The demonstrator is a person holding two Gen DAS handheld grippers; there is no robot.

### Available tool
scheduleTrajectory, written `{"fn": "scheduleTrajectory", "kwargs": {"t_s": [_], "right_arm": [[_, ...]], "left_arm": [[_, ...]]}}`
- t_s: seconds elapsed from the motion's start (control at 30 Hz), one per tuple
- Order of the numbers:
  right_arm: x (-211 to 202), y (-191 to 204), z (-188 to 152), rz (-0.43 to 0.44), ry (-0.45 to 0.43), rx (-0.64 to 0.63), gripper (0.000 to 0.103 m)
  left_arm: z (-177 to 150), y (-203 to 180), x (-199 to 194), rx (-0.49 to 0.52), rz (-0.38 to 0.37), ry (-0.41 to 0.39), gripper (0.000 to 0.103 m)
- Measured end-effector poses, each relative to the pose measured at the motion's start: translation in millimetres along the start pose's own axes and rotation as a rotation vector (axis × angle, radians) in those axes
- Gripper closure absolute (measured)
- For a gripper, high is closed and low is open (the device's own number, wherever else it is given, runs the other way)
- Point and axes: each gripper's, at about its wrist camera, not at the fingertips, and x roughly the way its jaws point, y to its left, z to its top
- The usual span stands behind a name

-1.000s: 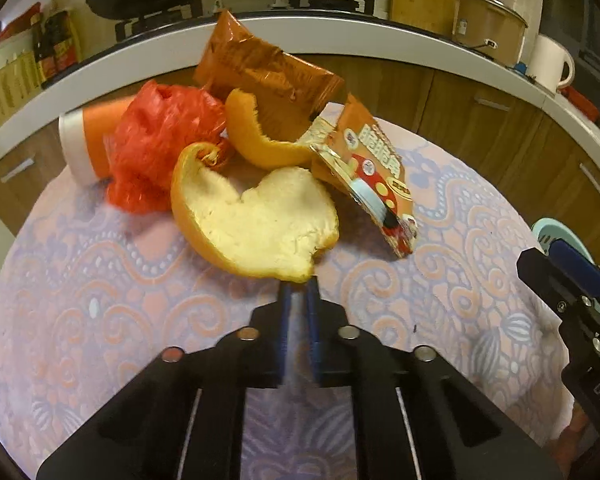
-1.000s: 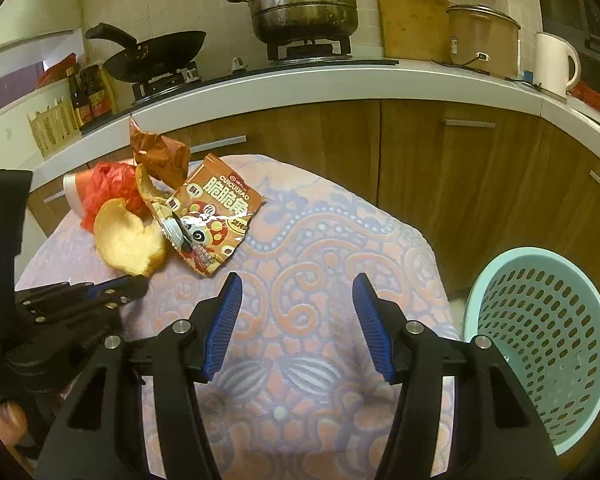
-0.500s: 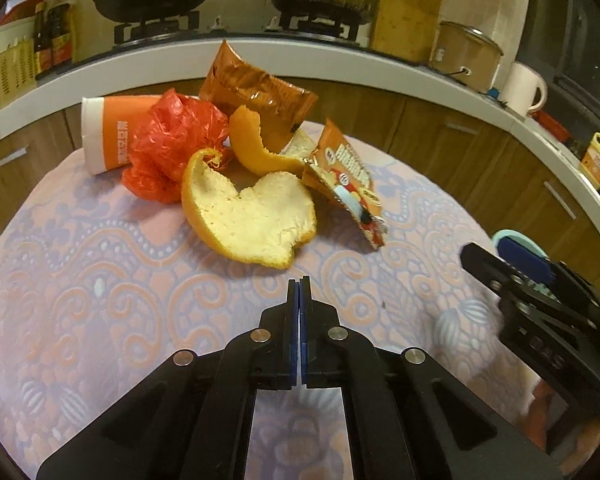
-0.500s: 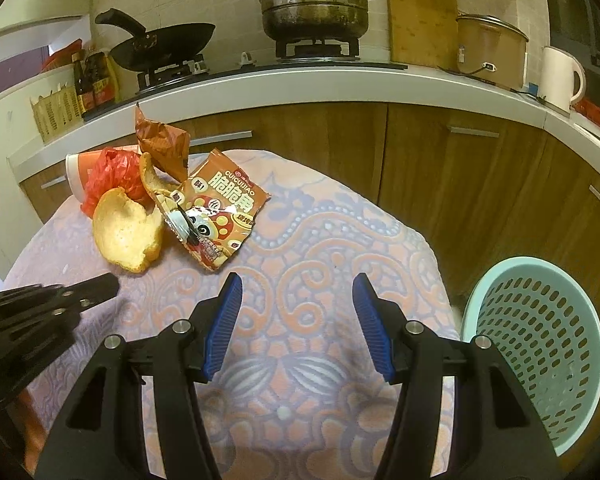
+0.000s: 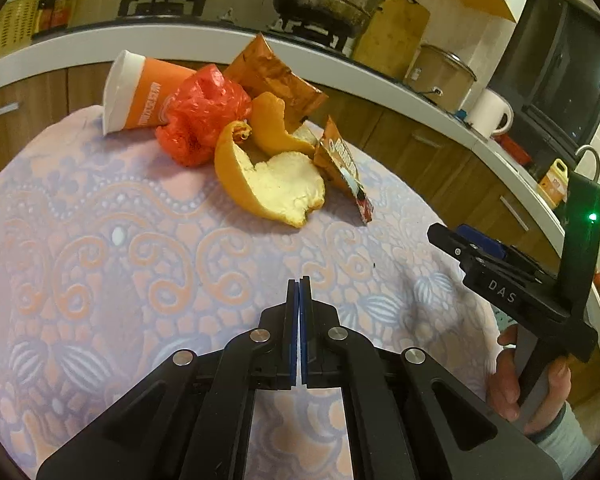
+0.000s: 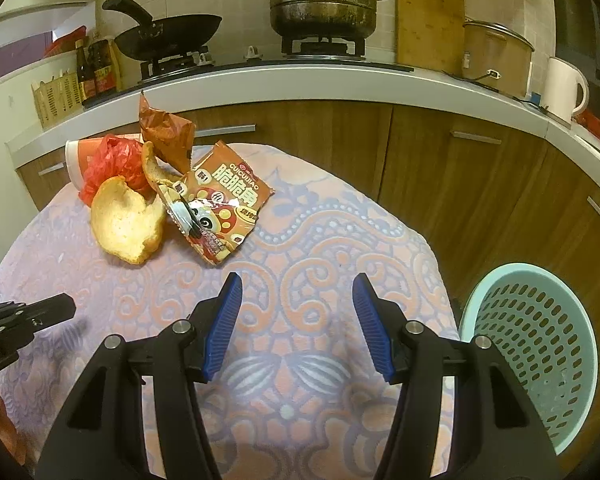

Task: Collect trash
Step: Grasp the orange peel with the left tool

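Left gripper (image 5: 299, 282): clenched, blue pads pressed together with nothing between them, above the patterned cloth (image 5: 100, 264), well short of the trash.
Right gripper (image 6: 296, 280): released, jaws apart and empty, over the near middle of the cloth; a hand (image 5: 532, 384) holds its handle.
Basket (image 6: 540, 344): pale green, perforated, off the table's right edge, near right.
Peel (image 5: 272, 184): large orange piece, pith up, the nearest item of the pile, far left on the table.
Snack bag (image 6: 220, 208): flat, just right of the peel, touching it.
Red bag (image 5: 202, 114): crumpled plastic behind the peel.
Cup (image 5: 134, 96): orange and white, on its side, far left of the pile.
Brown wrapper (image 5: 276, 76): upright at the pile's far edge.
Counter (image 6: 300, 76): beyond the table, with wok and steamer pot.
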Motion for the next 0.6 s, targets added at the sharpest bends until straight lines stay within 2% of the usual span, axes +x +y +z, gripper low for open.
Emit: {"fn": "scheduleTrajectory", "kwargs": {"t_s": [0.07,0.1,0.13,0.2,0.43,0.6], "right_arm": [[-0.1,0.2,-0.1,-0.001,0.0,-0.001,0.049],[-0.5,-0.1,-0.2,-0.001,-0.001,0.0,0.049],[-0.5,-0.3,0.0,0.0,-0.002,0.004,0.049],[-0.7,-1.7,0.2,0.006,-0.004,0.01,0.049],[-4.0,-9.1,-0.1,0.055,-0.013,0.043,0.049],[-7.3,-13.5,-0.4,0.089,-0.022,0.066,0.047]], "left_arm": [[5.7,-5.0,5.7,0.002,0.008,0.009,0.08],[9.6,-8.2,9.6,0.004,0.022,0.015,0.049],[14.1,-12.2,13.4,0.011,0.06,0.003,0.034],[21.9,-18.7,19.4,0.031,0.121,-0.021,0.026],[42.7,-34.1,76.0,0.049,0.328,0.067,0.025],[56.0,-38.8,93.4,0.041,0.399,0.062,0.021]]}}
